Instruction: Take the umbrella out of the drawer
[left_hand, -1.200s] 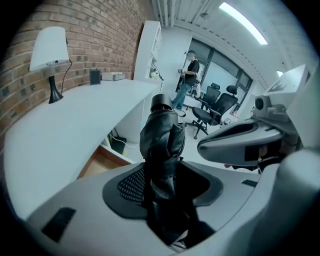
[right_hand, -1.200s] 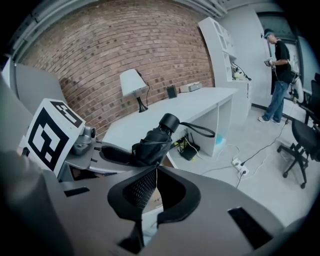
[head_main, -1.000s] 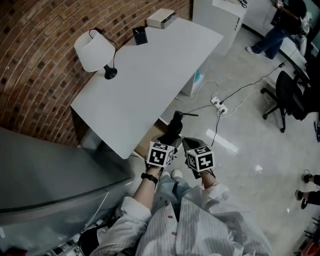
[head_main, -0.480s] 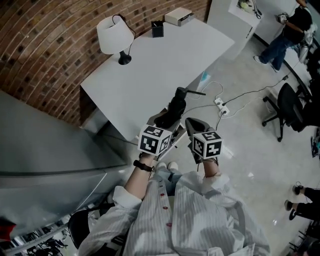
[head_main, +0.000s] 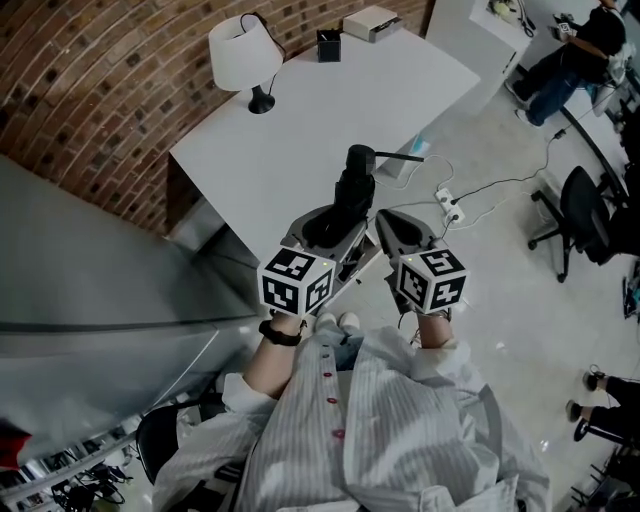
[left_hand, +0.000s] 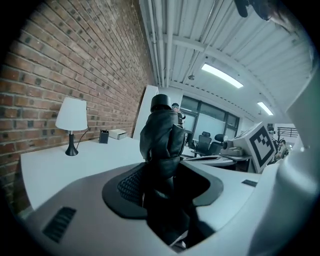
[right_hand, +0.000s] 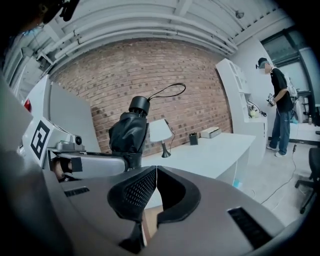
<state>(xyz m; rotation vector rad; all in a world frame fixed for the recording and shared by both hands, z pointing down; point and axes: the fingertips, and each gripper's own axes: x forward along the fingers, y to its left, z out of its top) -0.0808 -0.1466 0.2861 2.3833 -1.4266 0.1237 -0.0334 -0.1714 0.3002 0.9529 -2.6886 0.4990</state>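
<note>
**Here, an umbrella held over the white surface**

The left hand-held gripper (head_main: 335, 228) clamps a folded black umbrella (head_main: 352, 192) by its lower part. The bundle stands upright between the 2 jaws, capped end topmost, with a cord loop. In the head view it hangs over the near edge of the white surface (head_main: 300, 140), well apart from the lamp (head_main: 243, 55) by the brick wall. Just beside it, the right hand-held gripper (head_main: 388, 225) is clenched on nothing, pads meeting.

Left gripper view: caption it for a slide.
Left gripper holds the folded black umbrella; white table and lamp behind.
</note>
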